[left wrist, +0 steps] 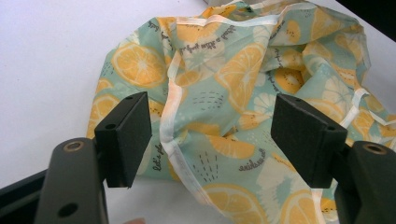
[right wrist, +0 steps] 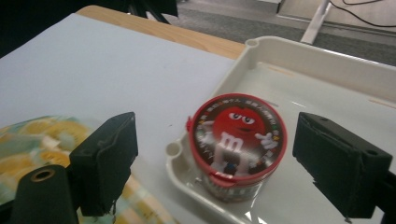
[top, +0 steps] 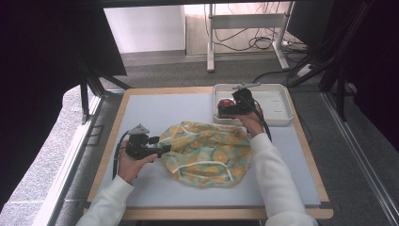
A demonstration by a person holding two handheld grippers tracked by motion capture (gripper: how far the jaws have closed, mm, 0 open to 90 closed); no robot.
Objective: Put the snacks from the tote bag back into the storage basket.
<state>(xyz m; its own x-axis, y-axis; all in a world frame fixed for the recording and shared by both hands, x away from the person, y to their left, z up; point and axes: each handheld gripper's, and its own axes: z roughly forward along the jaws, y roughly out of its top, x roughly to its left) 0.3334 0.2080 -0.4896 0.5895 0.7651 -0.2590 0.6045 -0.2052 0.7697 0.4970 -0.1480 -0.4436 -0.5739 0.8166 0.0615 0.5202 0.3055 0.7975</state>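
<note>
Right gripper (right wrist: pixel 212 158) sits over the near-left corner of the white tray (right wrist: pixel 299 60) at the far right of the table, jaws spread wide, nothing pinched. Red-lidded candy tub (right wrist: pixel 236 140) stands upright in that tray corner, between the 2 black jaws in the right gripper view but clear of both pads. Tub lid carries a red cartoon character. In the high view the right gripper (top: pixel 234 106) covers most of the tub (top: pixel 226 102); tray (top: pixel 277 101) rests on the grey mat (top: pixel 155 110) at its far-right edge. Left gripper (left wrist: pixel 212 140) is also spread, jaws apart, nothing pinched; both jaws hover just over the left edge of the lemon-print cloth bag (left wrist: pixel 243 93), with a pale trim seam running between them. High view: left gripper (top: pixel 157 149) at the left side of the bag (top: pixel 207 153), held level, pointing right. Bag lies crumpled and flat on the mat near the table middle, its far-right edge near the tray. Whether the left pads touch the fabric cannot be told. White sleeves on both forearms.
</note>
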